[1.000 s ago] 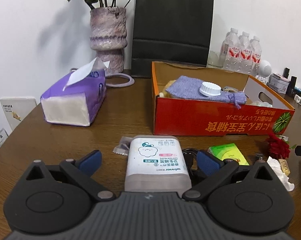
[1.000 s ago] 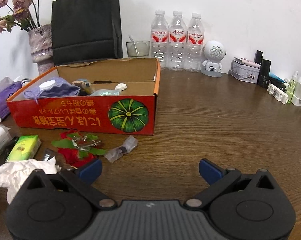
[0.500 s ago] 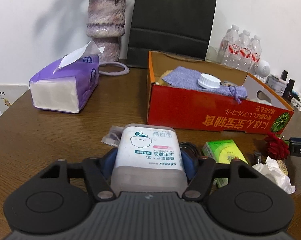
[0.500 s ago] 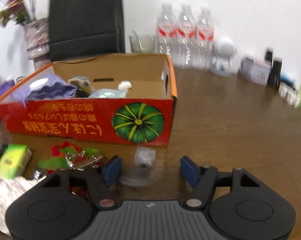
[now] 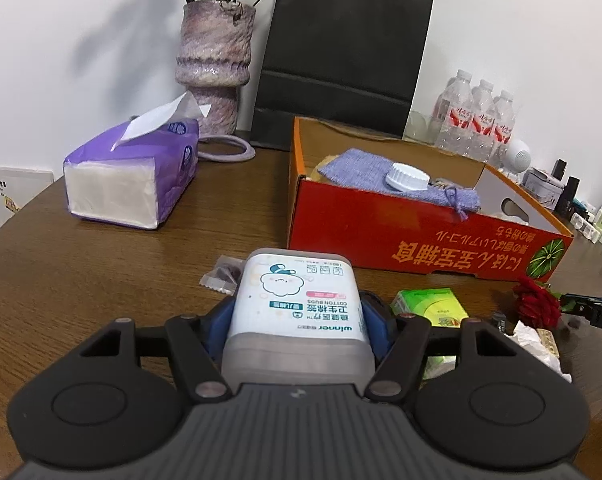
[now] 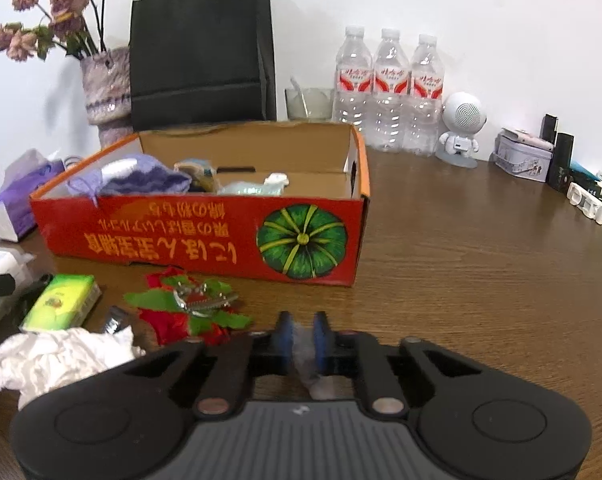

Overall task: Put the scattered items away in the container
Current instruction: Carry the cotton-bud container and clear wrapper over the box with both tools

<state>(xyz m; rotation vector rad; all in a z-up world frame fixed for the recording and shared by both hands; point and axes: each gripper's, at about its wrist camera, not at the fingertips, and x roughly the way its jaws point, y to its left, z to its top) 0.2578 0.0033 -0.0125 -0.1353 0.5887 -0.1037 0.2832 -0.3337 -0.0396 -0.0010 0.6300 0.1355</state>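
My left gripper [image 5: 297, 320] is shut on a white cotton buds box [image 5: 297, 292], its blue pads pressing on both sides, in front of the red cardboard box [image 5: 421, 236]. My right gripper [image 6: 301, 338] is shut on a small clear plastic packet [image 6: 305, 360], near the front right corner of the red cardboard box [image 6: 181, 236]. That box holds a purple pouch [image 5: 365, 170], a white cap [image 5: 407, 178] and other small things. On the table lie a green packet [image 6: 63, 302], a red cloth flower [image 6: 173, 320] with a metal clip [image 6: 205, 300], and crumpled tissue [image 6: 61, 356].
A small dark sachet [image 5: 221, 276] lies just left of the cotton buds box. A purple tissue pack [image 5: 133, 176], a vase [image 5: 215, 60] and a black paper bag [image 5: 341, 60] stand at the back. Water bottles [image 6: 389, 92], a white speaker figure [image 6: 461, 128] and small cosmetics line the right.
Both grippers have closed from wide open: the left on the cotton buds box, the right on the clear packet, which now sits pinched between its pads.
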